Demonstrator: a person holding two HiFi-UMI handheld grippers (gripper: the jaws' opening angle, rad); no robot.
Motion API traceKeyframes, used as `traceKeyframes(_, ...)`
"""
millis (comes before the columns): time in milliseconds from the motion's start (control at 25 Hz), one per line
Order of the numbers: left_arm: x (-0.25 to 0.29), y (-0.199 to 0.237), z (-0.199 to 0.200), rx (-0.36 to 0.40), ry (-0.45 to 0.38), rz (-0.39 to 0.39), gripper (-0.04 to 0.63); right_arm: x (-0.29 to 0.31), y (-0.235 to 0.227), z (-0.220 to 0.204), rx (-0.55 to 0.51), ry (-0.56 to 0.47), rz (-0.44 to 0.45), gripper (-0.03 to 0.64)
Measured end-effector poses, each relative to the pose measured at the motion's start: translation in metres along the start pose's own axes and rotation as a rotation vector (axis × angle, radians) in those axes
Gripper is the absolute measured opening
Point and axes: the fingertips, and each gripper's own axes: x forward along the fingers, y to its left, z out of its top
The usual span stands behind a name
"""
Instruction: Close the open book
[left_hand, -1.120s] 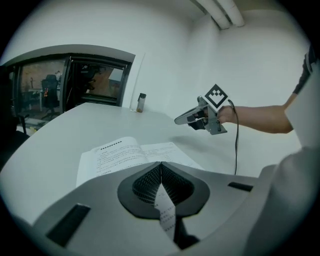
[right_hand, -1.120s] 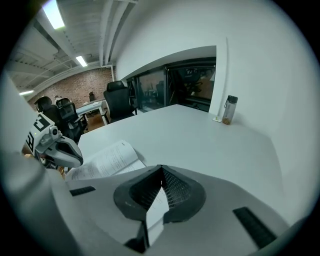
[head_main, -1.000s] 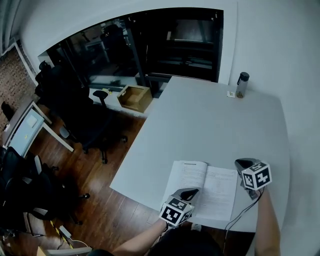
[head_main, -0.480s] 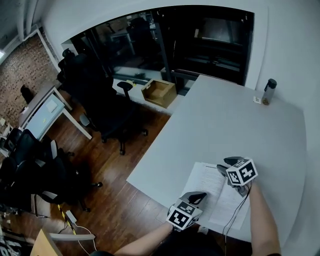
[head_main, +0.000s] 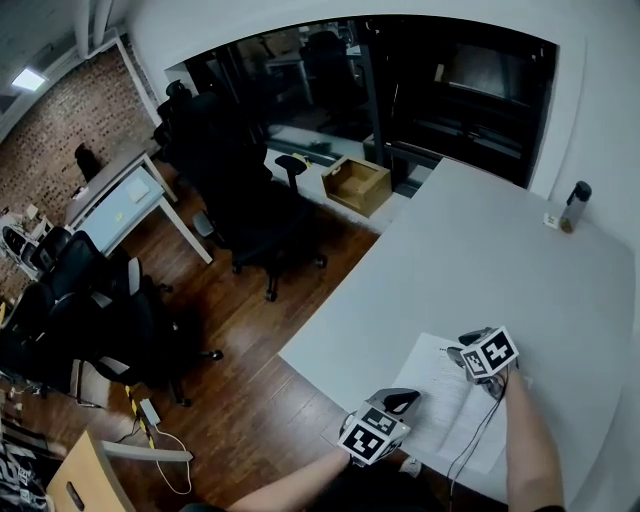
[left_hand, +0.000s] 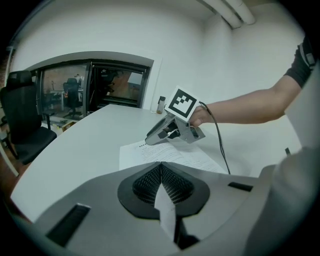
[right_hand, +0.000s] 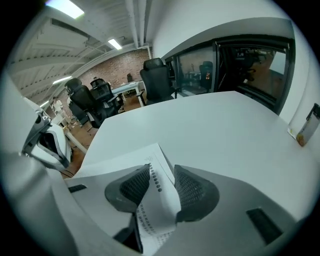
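The open book (head_main: 440, 405) lies with its white printed pages up at the near edge of the white table (head_main: 480, 260). My left gripper (head_main: 398, 402) is at the book's near left corner, shut on a thin strip of page (left_hand: 165, 212) that stands between its pads (left_hand: 175, 186). My right gripper (head_main: 462, 356) points steeply down at the book's far middle. Its jaws are opening, and a curled page (right_hand: 157, 200) rises loosely between the pads (right_hand: 192, 192). The left gripper view shows the right gripper (left_hand: 150, 140) hovering over the pages (left_hand: 150, 152).
A dark-capped bottle (head_main: 573, 205) and a small item (head_main: 550, 218) stand at the table's far right. The table's left edge runs close by the book. Beyond it are wooden floor, black office chairs (head_main: 250, 200) and an open cardboard box (head_main: 358, 185).
My right gripper has come from the book's right edge leftward and down onto its middle. The view has swung left. The left gripper has stayed at the book's near left corner.
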Motion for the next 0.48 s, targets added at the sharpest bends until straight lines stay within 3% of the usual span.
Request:
traceKeyframes(280,0.003,-0.001,-0.005,-0.001,0.007,-0.019,0.005,-0.033,-0.01,-0.006,-0.037,-0.025,-0.052,0.138)
traceKeyframes(480,0.012,-0.013,-0.007,0.019,0.022,-0.054,0.005,-0.064,-0.03,-0.032,0.046,-0.069,-0.111,0.138)
